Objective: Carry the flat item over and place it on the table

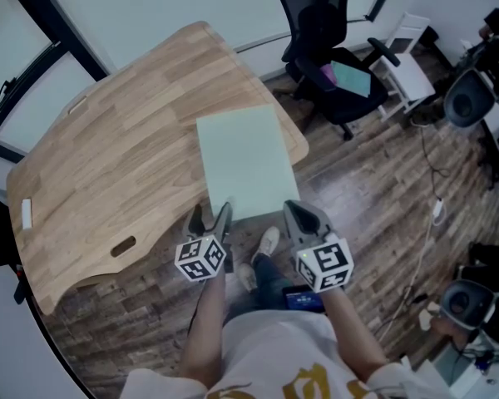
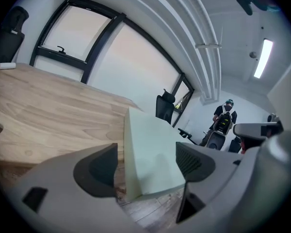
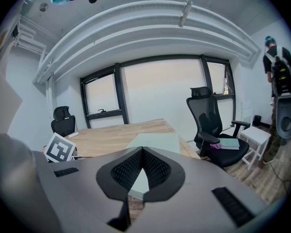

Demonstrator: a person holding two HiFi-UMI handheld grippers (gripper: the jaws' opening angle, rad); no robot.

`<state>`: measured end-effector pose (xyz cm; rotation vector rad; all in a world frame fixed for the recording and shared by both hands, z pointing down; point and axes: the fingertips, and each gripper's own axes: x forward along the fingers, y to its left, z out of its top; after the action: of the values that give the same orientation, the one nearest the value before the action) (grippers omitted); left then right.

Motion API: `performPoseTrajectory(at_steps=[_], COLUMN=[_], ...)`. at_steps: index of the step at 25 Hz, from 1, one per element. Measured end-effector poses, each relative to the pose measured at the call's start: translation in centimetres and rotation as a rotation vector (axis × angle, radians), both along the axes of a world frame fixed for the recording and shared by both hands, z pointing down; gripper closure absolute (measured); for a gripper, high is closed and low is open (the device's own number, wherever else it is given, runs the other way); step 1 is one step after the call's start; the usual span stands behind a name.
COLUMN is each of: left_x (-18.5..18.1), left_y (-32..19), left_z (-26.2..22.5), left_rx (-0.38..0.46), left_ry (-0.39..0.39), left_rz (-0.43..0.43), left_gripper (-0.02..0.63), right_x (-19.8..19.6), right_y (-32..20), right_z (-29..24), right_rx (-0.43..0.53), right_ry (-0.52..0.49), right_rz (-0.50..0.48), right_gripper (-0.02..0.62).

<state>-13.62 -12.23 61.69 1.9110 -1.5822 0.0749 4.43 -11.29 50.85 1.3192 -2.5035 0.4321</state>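
1. One flat item: a pale green sheet, mid-frame in the head view. Its far part is over the table and its near edge hangs past the table's rim above the floor. Whether the far part touches the wood cannot be told.
2. One wooden table, running from 9 to 12 o'clock. Its rounded right rim lies just beside the sheet's right edge.
3. Two grippers, both at the sheet's near edge.
   - The left gripper is at the near-left corner. Its own view shows the jaws apart, with the sheet's corner standing between them and a gap on the left side.
   - The right gripper is at the near-right corner. Its jaws are pinched together on the sheet's thin edge.
4. One small white object at the table's 9 o'clock rim, well apart from the sheet.
5. One black office chair at 1 o'clock, near the table's far right corner.
6. Bare wood spreads left of the sheet towards 10 o'clock.
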Motion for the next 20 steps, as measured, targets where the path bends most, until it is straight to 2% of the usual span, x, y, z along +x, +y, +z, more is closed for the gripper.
performPoseTrajectory(at_steps=[2, 5, 9, 10, 11, 20], left_x=[0.1, 0.1, 0.2, 0.0, -0.1, 0.3], left_y=[0.0, 0.1, 0.0, 0.0, 0.0, 0.4], left_z=[-0.5, -1.5, -3.2, -3.7, -4.2, -7.7], left_rx=[0.013, 0.038, 0.079, 0.092, 0.107, 0.186], left_ry=[-0.007, -0.019, -0.041, -0.054, -0.065, -0.090], left_rz=[0.003, 0.005, 0.003, -0.006, -0.011, 0.022], left_gripper=[0.245, 0.350, 0.427, 0.494, 0.602, 0.606], right_x=[0.1, 0.1, 0.2, 0.2, 0.2, 0.1], right_y=[0.0, 0.0, -0.1, -0.1, -0.1, 0.4], right_z=[-0.1, -0.3, -0.6, -0.8, -0.8, -1.6], right_rx=[0.002, 0.003, 0.013, 0.016, 0.016, 0.042], right_ry=[0.000, -0.006, -0.007, -0.008, -0.007, -0.017], right_rz=[0.005, 0.009, 0.009, 0.009, 0.008, 0.011], right_gripper=[0.597, 0.597, 0.597, 0.597, 0.597, 0.597])
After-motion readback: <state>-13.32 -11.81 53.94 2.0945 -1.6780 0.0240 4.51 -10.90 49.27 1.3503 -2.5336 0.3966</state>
